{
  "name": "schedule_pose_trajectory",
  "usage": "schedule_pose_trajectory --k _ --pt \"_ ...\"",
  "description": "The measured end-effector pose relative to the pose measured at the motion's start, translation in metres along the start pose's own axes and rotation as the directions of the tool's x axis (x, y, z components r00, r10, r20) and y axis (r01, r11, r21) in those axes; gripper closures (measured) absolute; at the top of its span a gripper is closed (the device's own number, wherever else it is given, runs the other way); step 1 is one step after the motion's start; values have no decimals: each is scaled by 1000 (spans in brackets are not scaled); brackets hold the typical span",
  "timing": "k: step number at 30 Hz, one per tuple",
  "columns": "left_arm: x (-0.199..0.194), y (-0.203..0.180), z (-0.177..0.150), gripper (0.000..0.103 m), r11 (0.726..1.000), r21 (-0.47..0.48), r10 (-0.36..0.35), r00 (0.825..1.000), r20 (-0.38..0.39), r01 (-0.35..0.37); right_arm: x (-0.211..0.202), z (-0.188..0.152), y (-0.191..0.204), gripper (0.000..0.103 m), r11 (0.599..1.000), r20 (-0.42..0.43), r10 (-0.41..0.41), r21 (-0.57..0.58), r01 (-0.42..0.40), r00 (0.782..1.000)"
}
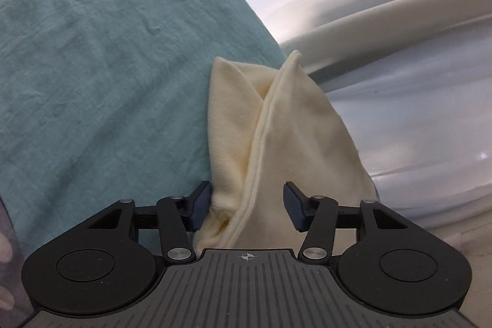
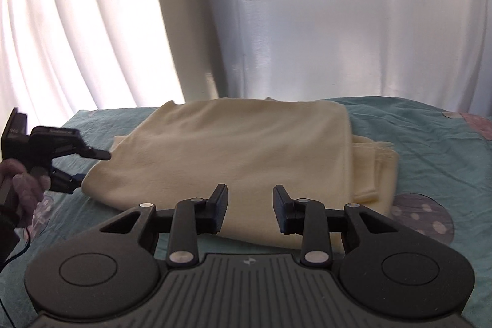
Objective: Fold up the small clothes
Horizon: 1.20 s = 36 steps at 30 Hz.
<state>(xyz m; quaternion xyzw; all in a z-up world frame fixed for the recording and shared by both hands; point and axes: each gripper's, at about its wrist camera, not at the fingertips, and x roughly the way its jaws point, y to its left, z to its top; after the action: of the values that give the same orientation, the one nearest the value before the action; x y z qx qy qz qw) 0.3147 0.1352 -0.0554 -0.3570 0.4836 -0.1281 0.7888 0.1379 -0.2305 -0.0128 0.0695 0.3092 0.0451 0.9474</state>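
Left gripper jaws apart, straddling cream knit garment edge; right gripper apart, above. Pinch all layers squarely.

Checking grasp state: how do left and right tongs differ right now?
Left tongs straddle a bunched corner of the cream garment, cloth between the fingers; right tongs have no cloth between the fingers, with the garment's near edge just beyond them. Left approaches from the garment's side; right faces its near edge. Both are open, and both are low over the teal sheet.
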Motion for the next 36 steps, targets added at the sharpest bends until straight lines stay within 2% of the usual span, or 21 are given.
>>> schedule_pose_trajectory --k 1,2,6,9,11,13,15,16,18,21,24,29,31,33,34,36 --pt "3 0 2 69 1000 9 13 1000 -8 -13 5 1 4 72 1000 -8 -6 -21 6 1000" --pt "5 0 3 72 1000 18 18 1000 -15 -18 11 1 8 72 999 -15 -16 -37 16 1000" --pt "9 2 7 76 1000 28 -1 1000 -29 2 38 -4 11 79 999 -69 -25 -21 24 997" --pt "9 6 9 75 999 27 -26 1000 -15 27 51 -12 15 79 999 -103 -37 -21 35 994" --pt "11 10 11 65 998 -14 -56 998 -7 56 56 -11 18 79 1000 -105 -24 -14 22 994" --pt "12 12 13 65 995 -46 -86 996 3 86 59 -8 22 79 1000 -94 -6 -15 5 996" --pt "15 11 15 71 995 -43 -85 996 7 86 63 -5 30 79 999 -88 11 -34 -14 996" --pt "18 10 15 80 997 -42 -69 998 4 69 66 -5 34 79 999 -89 20 -48 -25 996" --pt "18 8 16 84 997 -46 -65 998 5 65 76 -7 41 79 996 -108 29 -75 -38 994" --pt "11 -2 18 85 997 -4 -71 997 14 71 90 -16 45 79 995 -167 5 -96 -21 986" --pt "-1 -23 20 86 993 61 -102 994 34 100 83 -18 44 79 995 -150 13 -96 -28 989" --pt "-13 -74 16 86 977 182 -124 991 45 114 74 -12 39 79 998 -73 21 -62 -26 997" --pt "-14 -95 10 86 966 232 -130 991 45 116 77 -10 38 79 999 -64 32 -40 -34 997" --pt "-14 -118 3 86 950 283 -145 989 35 129 88 -11 38 79 998 -128 53 -34 -58 990" --pt "-13 -129 -1 86 942 304 -158 987 27 142 88 -12 37 79 999 -134 44 -22 -48 990" --pt "-8 -152 -12 86 921 354 -176 984 7 162 78 -13 30 79 998 -107 56 7 -55 993"
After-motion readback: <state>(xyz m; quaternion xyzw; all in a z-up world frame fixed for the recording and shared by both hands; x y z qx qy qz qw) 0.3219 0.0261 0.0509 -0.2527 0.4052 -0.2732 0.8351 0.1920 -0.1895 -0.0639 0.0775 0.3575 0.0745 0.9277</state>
